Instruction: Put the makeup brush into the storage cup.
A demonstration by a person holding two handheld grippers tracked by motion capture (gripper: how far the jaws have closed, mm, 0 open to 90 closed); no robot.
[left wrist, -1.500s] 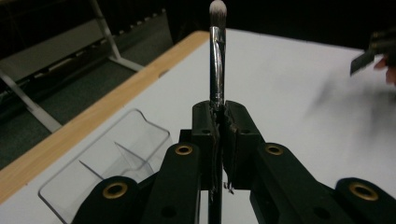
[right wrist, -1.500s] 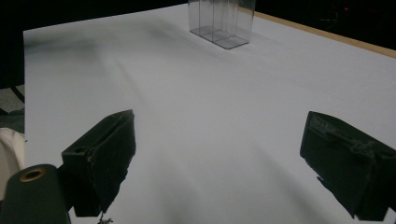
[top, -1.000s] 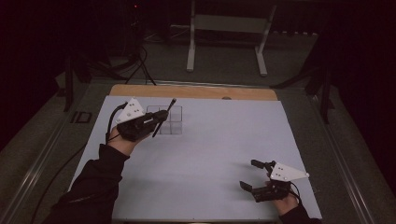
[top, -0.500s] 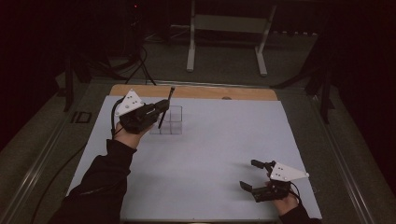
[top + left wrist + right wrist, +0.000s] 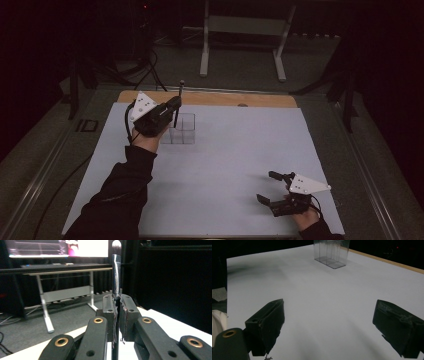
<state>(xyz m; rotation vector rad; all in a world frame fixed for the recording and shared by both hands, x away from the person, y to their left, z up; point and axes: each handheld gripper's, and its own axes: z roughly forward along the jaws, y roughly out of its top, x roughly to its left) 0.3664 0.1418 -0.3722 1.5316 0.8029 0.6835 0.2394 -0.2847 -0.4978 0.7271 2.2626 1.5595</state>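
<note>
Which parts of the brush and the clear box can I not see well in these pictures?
- Brush, left gripper view: its lower handle is hidden between the shut fingers of the left gripper.
- Brush, high view: too small and dark to tell whether its lower end is inside the clear box.
- Clear box, right gripper view: its top is cut off by the upper edge.

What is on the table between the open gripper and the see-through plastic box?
Nothing: in the right gripper view, bare white table lies between the right gripper and the clear plastic organiser box.
</note>
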